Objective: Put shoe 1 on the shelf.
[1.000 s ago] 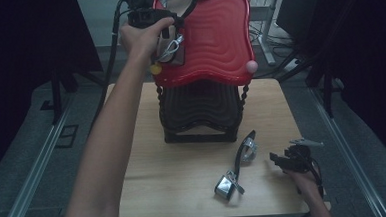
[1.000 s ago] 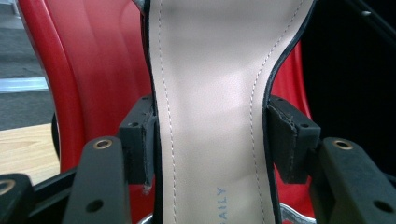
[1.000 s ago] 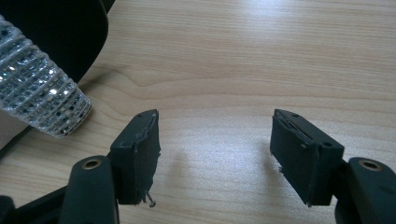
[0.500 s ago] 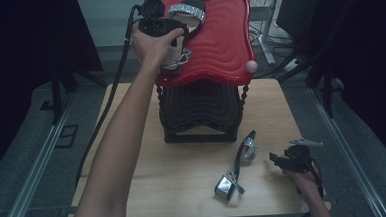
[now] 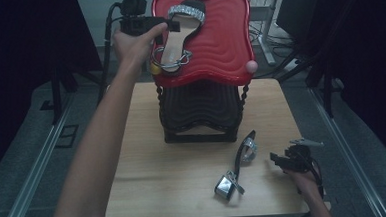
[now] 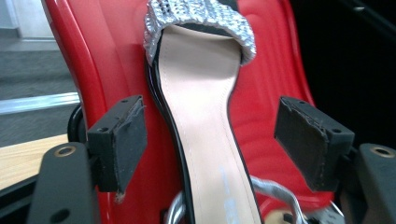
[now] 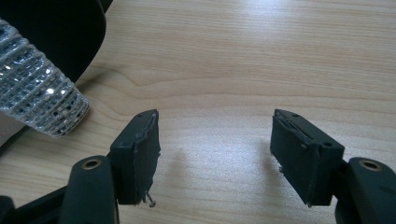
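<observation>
A beige-soled sandal with a glittering silver strap lies on the tilted red wavy top of a black stand. My left gripper is open at the top's left edge. In the left gripper view the sandal's sole runs between the jaws without touching either pad. A second sandal lies on its side on the wooden table. My right gripper rests open just right of it, and its silver strap shows at the left of the right gripper view.
A pink ball and a yellow ball tip the red top's lower corners. The stand takes up the table's far middle. Dark floor and metal rails surround the table. Bare wood lies ahead of the right gripper.
My left hand swung right over the sandal on the red top, then drew back left; its gripper now stands open around the sole. The right gripper and the table sandal have not moved.
</observation>
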`<state>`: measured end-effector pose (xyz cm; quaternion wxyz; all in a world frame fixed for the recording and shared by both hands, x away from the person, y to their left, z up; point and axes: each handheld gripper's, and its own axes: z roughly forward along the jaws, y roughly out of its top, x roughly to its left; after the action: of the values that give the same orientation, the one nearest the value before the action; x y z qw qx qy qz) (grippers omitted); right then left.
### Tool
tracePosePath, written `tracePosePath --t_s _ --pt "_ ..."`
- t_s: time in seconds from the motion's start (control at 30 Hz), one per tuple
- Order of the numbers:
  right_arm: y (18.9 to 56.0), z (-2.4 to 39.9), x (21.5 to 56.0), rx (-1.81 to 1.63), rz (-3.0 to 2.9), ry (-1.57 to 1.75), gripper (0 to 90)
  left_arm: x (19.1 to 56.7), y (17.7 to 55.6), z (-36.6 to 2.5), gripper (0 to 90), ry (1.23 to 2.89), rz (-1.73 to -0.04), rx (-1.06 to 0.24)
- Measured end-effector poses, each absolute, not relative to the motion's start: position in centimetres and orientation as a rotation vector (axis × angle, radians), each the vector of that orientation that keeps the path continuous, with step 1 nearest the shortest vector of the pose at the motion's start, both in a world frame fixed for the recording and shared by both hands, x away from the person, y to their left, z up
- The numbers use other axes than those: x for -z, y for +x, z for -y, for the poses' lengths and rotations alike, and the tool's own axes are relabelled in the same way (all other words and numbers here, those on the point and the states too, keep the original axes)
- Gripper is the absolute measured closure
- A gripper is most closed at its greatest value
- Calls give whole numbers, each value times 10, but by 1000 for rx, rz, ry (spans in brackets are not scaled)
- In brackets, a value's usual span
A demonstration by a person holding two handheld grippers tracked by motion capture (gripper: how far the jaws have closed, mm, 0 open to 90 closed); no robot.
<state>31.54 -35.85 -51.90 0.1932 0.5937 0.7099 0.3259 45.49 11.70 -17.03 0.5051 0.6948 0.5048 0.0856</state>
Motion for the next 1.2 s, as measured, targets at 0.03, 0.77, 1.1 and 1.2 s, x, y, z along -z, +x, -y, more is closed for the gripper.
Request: tracePosePath --t_s 0.03,0.77,1.1,1.2 --pt "315 359 519 -913 -1991 1666 335 170 452 -121 260 1681 -1202 -200" --pt "313 351 516 -906 -1990 1657 334 217 365 -188 306 1741 -1078 -244" --pt "315 349 517 -898 -1990 1658 334 265 344 -215 313 1731 -1113 -250" --pt "316 347 514 -914 -1979 1651 335 273 342 -218 313 1742 -1121 -253"
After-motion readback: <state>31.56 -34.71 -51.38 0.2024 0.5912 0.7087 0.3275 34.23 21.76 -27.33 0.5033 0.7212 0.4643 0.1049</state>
